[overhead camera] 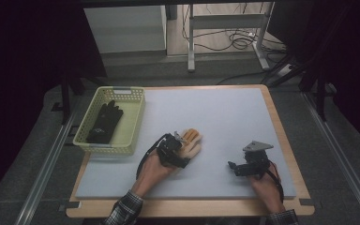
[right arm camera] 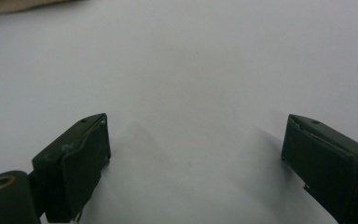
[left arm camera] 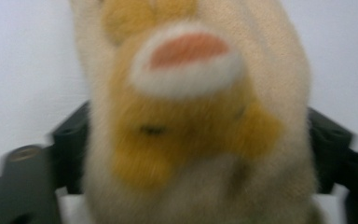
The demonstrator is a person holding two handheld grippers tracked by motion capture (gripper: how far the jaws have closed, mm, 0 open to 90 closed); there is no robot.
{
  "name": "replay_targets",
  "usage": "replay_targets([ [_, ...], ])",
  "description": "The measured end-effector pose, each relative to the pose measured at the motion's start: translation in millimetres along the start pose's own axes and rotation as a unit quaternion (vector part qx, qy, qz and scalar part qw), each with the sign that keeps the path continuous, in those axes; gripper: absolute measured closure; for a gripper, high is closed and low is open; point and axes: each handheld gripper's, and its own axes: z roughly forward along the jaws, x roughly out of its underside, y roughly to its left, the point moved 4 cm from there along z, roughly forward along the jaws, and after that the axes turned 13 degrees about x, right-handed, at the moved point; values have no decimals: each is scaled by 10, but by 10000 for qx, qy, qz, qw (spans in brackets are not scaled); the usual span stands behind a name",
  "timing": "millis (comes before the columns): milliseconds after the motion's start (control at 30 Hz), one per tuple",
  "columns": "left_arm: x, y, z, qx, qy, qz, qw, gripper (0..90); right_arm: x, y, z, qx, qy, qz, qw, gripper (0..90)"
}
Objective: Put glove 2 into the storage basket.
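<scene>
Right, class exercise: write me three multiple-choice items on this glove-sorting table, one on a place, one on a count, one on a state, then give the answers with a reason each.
1. Where does the black glove lie?
A. In the yellow basket
B. On the grey mat
C. On the floor

2. How many gloves are in sight?
A. One
B. Two
C. Four

3. How does the right gripper stand?
A. Shut on a glove
B. Shut on nothing
C. Open over bare mat

Answers:
1. A, the high view shows it inside the basket's walls.
2. B, the black one, plus the tan and orange furry glove at the left gripper.
3. C, the right gripper view shows its jaws wide apart with mat between.
</scene>
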Motion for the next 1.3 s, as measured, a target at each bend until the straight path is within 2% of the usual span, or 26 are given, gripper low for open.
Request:
replay_targets([
  [67, 4, 2, -12, 14, 11, -6, 10000, 325, 0, 1, 0, -3, 11, 17, 10000, 76],
  [100, 7, 8, -28, 19, 24, -31, 10000, 325, 0, 1, 0, -3, 8, 14, 10000, 76],
  [233, 7, 30, -69, 47, 89, -89, 9999, 475, 0, 2, -2, 2, 3, 0, 10000, 76],
  [367, 2, 35, -97, 162, 96, -162, 9997, 546, 0, 3, -2, 4, 1, -2, 10000, 77],
  [467, -9, 59, -132, 243, 119, -223, 9994, 556, 1, 2, -3, 16, -9, -25, 10000, 77],
  [533, -25, 86, -178, 171, 119, -241, 9995, 556, 1, 4, -5, 19, -7, -22, 10000, 77],
  [567, -53, 116, -257, 108, 57, -262, 9996, 556, 1, 5, -5, 20, -8, -18, 10000, 77],
  [633, -64, 126, -289, 93, 36, -262, 9996, 556, 1, 5, -7, 26, -9, -27, 10000, 77],
  [767, -135, 177, -485, -6, -147, -321, 9994, 553, 1, 6, -7, 29, -10, -27, 10000, 77],
  [967, -208, 299, -766, -168, -253, -435, 9986, 548, 1, 7, -8, 38, -15, -35, 10000, 77],
  [1133, -236, 429, -980, -277, -320, -577, 9974, 545, 1, 6, -8, 36, -21, -41, 10000, 77],
  [1300, -231, 583, -1243, -494, -410, -726, 9953, 545, 1, 5, -7, 39, -26, -47, 10000, 77],
])
